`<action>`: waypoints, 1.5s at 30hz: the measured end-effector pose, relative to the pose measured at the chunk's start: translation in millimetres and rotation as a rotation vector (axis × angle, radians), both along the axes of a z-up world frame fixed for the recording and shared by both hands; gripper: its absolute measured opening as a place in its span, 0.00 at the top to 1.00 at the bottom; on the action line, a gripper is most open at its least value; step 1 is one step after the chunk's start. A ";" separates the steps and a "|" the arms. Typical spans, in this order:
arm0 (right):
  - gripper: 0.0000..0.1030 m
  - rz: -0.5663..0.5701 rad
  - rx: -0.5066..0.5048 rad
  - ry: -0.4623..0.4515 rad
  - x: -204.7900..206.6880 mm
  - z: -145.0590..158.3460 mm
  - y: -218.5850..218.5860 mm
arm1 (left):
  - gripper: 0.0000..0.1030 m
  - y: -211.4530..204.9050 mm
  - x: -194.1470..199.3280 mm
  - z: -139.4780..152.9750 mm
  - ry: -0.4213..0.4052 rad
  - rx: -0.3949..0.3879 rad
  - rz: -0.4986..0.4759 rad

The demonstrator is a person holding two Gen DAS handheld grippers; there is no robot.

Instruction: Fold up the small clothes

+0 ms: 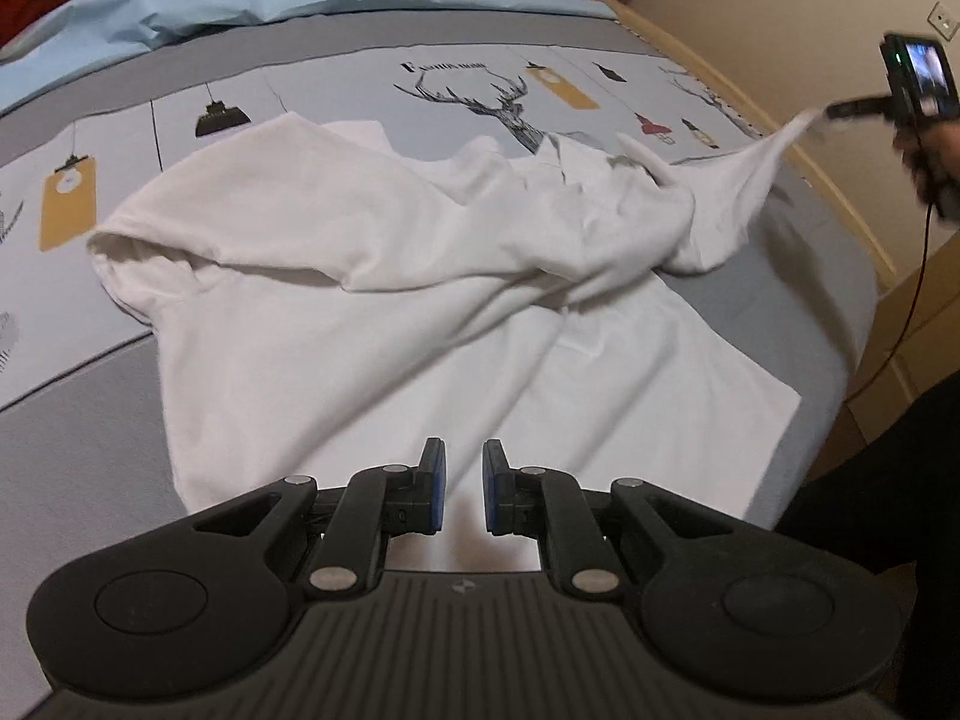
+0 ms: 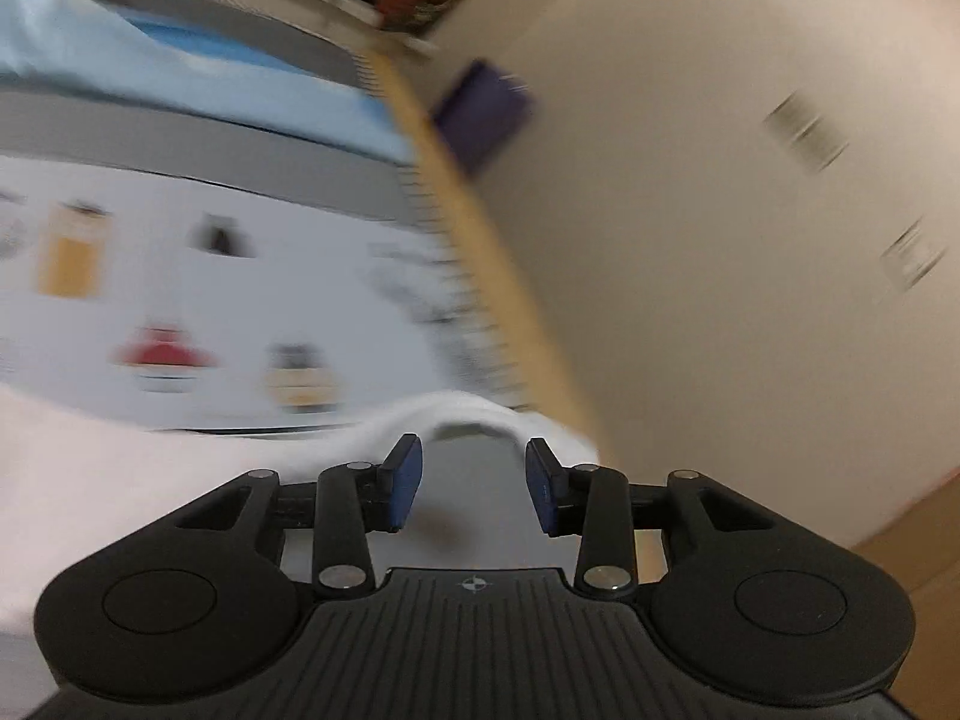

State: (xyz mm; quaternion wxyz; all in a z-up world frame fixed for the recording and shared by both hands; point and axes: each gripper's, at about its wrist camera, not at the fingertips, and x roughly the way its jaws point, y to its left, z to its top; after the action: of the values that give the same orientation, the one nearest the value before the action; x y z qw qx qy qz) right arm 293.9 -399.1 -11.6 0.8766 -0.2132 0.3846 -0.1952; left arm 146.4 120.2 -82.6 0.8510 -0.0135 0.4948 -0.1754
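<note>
Nearest the left wrist camera, the black left gripper (image 1: 462, 489) hovers over the near hem of a white cotton T-shirt (image 1: 384, 276), its blue-padded fingers (image 1: 433, 486) a narrow gap apart with nothing between them. White cloth shows through the gap, below the pads and not pinched. That shirt lies crumpled on a grey bedspread printed with a stag head and hanging tags (image 1: 252, 90); its lower part is spread flat towards the near side, while its upper part is bunched in folds across the middle. One sleeve stretches up and to the far right, lifted off the bed, its tip meeting the black right gripper (image 1: 840, 110), which a person's hand (image 1: 927, 162) holds at the right edge of the bed. From that distance the grip on the sleeve tip cannot be made out. Seen from the right wrist camera, heavily blurred, the right gripper's (image 2: 474, 483) blue pads stand partly open with a fold of white cloth arching just beyond their tips, and neither pad presses on it. A pale blue sheet (image 1: 240, 0) lies rumpled at the far end of the bed.
</note>
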 end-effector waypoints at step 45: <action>0.57 0.514 1.161 0.179 14.8 -40.8 275.6 | 0.93 126.6 122.4 30.5 -0.256 0.196 0.376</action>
State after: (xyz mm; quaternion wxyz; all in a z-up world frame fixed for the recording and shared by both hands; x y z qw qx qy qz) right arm 308.7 -123.4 -52.4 0.8327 0.1951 0.4363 0.2797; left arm 268.8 246.8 -52.1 0.9217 -0.0002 0.3864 0.0348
